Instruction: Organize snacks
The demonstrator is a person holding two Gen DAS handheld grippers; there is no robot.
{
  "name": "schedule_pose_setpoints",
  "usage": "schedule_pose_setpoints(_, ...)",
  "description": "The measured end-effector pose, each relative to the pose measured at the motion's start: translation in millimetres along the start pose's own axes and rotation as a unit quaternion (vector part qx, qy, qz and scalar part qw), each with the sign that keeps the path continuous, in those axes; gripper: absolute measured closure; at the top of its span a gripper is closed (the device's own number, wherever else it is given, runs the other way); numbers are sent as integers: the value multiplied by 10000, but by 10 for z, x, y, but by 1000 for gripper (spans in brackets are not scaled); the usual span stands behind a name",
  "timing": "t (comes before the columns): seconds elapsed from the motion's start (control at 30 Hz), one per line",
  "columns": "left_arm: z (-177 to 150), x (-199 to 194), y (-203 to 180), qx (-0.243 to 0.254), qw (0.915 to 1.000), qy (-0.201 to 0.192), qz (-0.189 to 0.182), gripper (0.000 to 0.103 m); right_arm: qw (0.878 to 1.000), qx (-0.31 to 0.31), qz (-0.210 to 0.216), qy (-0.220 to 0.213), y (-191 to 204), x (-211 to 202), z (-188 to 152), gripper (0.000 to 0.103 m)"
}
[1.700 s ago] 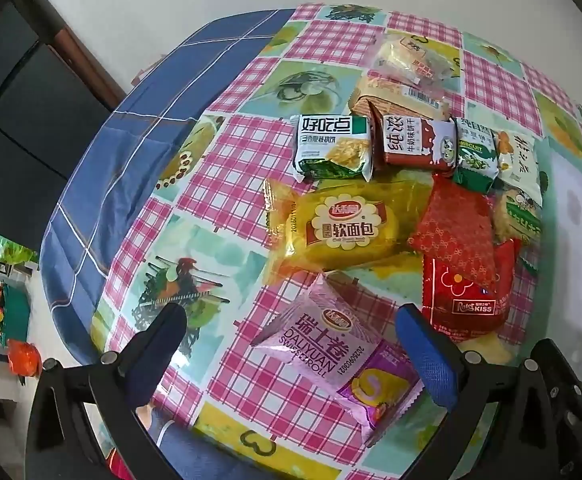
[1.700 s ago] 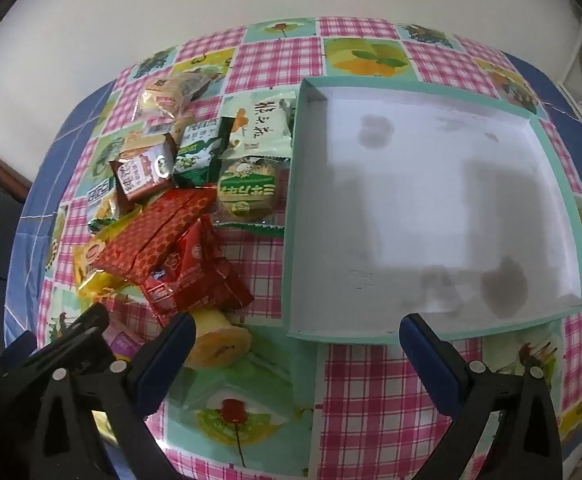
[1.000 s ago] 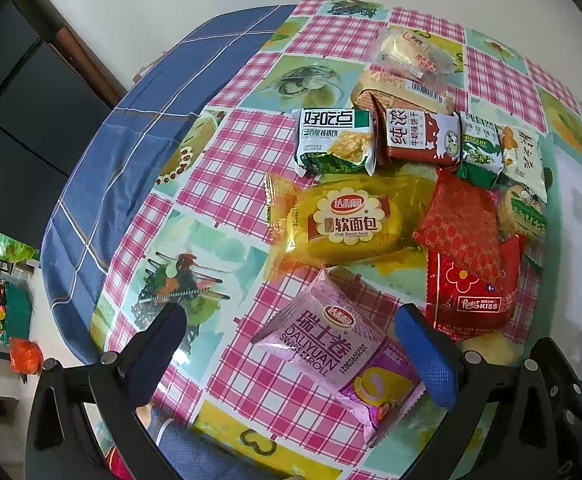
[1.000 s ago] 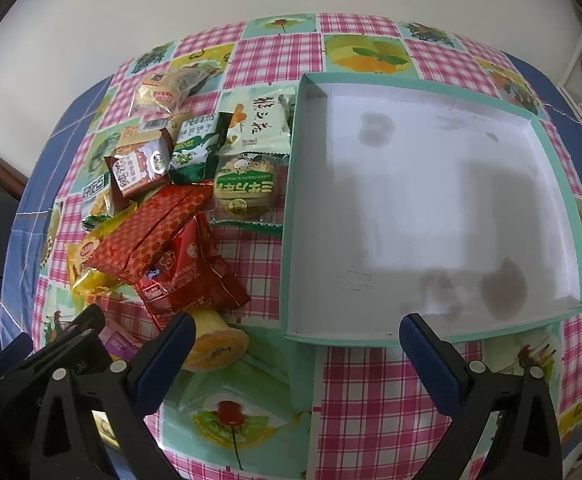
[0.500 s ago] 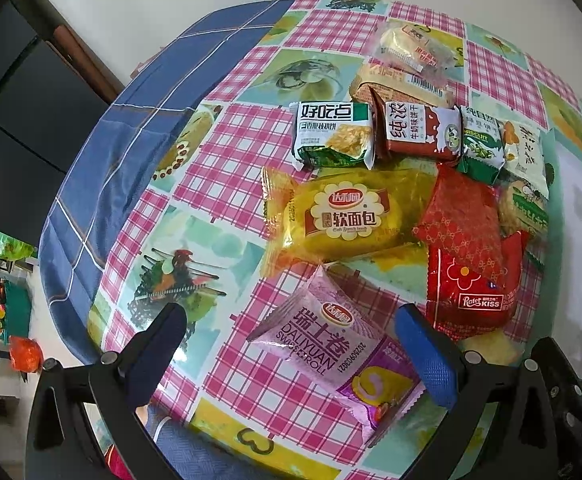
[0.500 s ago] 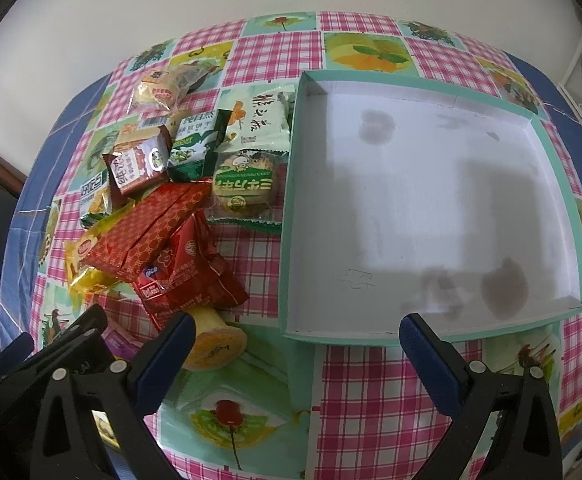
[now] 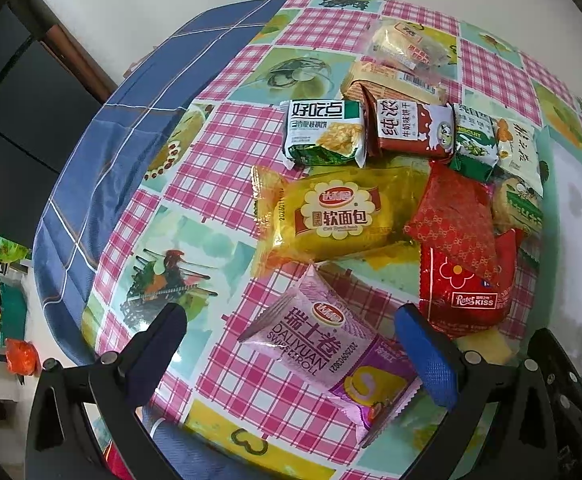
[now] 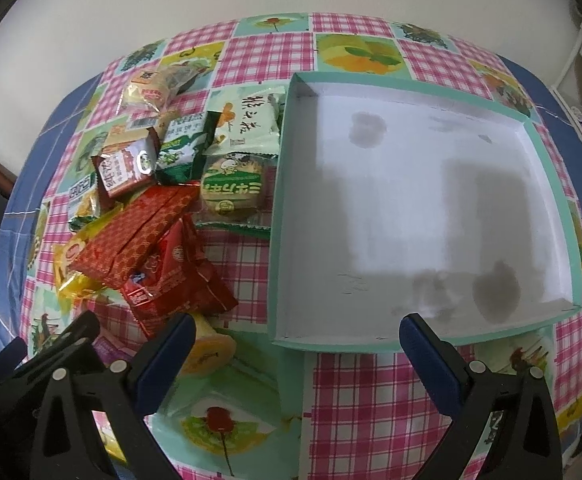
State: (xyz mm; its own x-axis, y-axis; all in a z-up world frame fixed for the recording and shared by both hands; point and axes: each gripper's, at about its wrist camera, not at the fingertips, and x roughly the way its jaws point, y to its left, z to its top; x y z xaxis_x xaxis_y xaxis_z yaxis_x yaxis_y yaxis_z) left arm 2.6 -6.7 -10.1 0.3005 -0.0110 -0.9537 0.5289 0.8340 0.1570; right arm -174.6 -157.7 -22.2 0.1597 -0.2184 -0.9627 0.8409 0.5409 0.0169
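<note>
My left claw [image 7: 289, 344] was wide apart and held nothing. The shiny pink plastic swiss roll bag [image 7: 327, 354] lay between its fingers, long way slanting from far-left to near-right. Beyond it sat the yellow bread bag [image 7: 339, 216], then red packets [image 7: 457, 240]. My right claw [image 8: 297, 350] was wide apart too, just before the teal cardboard tray [image 8: 281, 184].

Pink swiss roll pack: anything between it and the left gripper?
Nothing visible. The left gripper is open, and the pink swiss roll pack lies flat on the tablecloth right between its fingers, with no snack on top. The red Kiss pack sits just beyond the right finger, close but not overlapping.
</note>
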Motion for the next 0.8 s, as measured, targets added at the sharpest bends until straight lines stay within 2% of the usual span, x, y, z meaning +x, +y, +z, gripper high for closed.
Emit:
schedule_pose_setpoints(0.27, -21, -5, 25, 20, 10000, -46, -63, 0, 9999, -21, -149, -39, -11, -5, 6, 0)
schedule_pose_setpoints(0.33, -15, 14, 73, -96, 9999, -12, -74, 0, 9999, -11, -32, -102, 4, -30, 25, 0)
schedule_pose_setpoints(0.4, 2, 24, 180, -335, 9994, 26, -59, 0, 9994, 19, 259, -221, 47, -81, 53, 0)
schedule_pose_setpoints(0.53, 32, 35, 414, -819, 9966, 52, -110, 0, 9975, -204, 565, -368, 232, -115, 67, 0)
schedule_pose_setpoints(0.7, 30, 181, 608, -1228, 9909, 455, -296, 0, 9961, -329, 802, -131, 381, 12, 24, 1)
schedule_pose_setpoints(0.8, 8, 255, 634, -1324, 9878, 659, -486, 0, 9959, -439, 787, -124, 429, 19, -10, 10)
